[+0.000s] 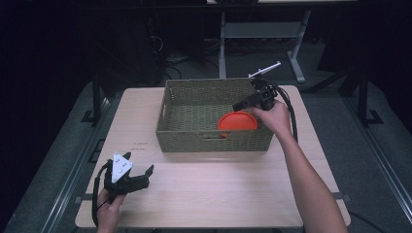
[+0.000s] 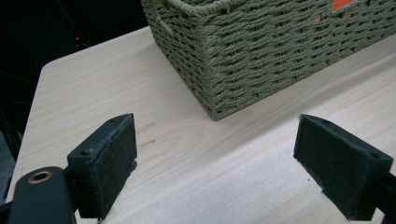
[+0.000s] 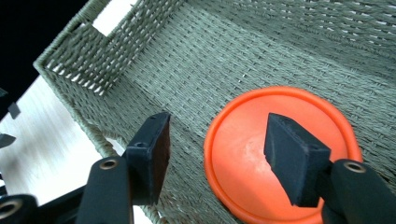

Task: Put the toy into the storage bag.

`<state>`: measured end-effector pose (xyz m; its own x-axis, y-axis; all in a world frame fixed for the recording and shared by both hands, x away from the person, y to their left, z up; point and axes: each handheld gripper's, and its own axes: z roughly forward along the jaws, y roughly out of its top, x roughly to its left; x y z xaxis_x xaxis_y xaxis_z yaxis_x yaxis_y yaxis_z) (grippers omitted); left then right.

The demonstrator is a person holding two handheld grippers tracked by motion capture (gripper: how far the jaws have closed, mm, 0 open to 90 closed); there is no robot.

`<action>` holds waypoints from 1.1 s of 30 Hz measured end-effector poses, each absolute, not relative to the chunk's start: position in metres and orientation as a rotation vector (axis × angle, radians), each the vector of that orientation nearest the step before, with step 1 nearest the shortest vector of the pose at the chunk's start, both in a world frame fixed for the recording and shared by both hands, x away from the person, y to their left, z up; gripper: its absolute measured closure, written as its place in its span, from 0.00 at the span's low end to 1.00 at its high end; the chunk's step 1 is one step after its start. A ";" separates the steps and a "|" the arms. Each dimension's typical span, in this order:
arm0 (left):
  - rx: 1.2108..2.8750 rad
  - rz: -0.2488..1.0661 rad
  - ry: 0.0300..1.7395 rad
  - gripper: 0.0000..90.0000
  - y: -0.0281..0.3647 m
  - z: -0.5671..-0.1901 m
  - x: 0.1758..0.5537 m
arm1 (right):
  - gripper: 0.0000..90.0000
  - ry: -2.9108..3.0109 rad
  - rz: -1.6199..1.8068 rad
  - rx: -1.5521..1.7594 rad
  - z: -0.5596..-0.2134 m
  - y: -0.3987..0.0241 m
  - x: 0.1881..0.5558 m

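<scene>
— How's the light?
— Overhead and bright on the surface (image 1: 204,184); the room behind is nearly black.
— Sharpness?
— The high view is soft. In the right gripper view the surface glares white — slightly blurred at the left edge.

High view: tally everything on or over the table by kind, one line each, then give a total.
Woven basket: 1
Orange disc, lying in the basket: 1
Handheld tongs, left tongs and right tongs: 2
Total: 4
</scene>
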<state>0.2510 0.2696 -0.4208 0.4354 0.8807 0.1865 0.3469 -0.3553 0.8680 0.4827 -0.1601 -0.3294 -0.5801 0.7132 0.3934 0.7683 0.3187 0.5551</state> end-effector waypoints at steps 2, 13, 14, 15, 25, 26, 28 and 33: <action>1.900 0.855 1.043 0.14 0.270 -0.421 0.251 | 0.43 -2.486 -1.122 -1.403 -0.329 -0.162 0.481; 1.905 0.859 1.039 0.14 0.269 -0.420 0.250 | 0.38 -2.501 -1.149 -1.367 -0.320 -0.164 0.469; 1.901 0.859 1.039 0.14 0.269 -0.421 0.250 | 0.38 -2.498 -1.155 -1.361 -0.319 -0.164 0.468; 1.898 0.860 1.038 0.14 0.269 -0.421 0.250 | 0.37 -2.487 -1.168 -1.350 -0.316 -0.164 0.466; 1.900 0.862 1.039 0.14 0.269 -0.420 0.250 | 0.36 -2.468 -1.197 -1.334 -0.315 -0.171 0.457; 1.899 0.862 1.039 0.14 0.269 -0.420 0.250 | 0.36 -2.466 -1.203 -1.329 -0.315 -0.172 0.456; 1.899 0.860 1.042 0.14 0.269 -0.420 0.250 | 0.36 -2.470 -1.208 -1.327 -0.315 -0.174 0.454; 1.900 0.861 1.040 0.14 0.269 -0.420 0.250 | 0.36 -2.472 -1.226 -1.309 -0.315 -0.178 0.447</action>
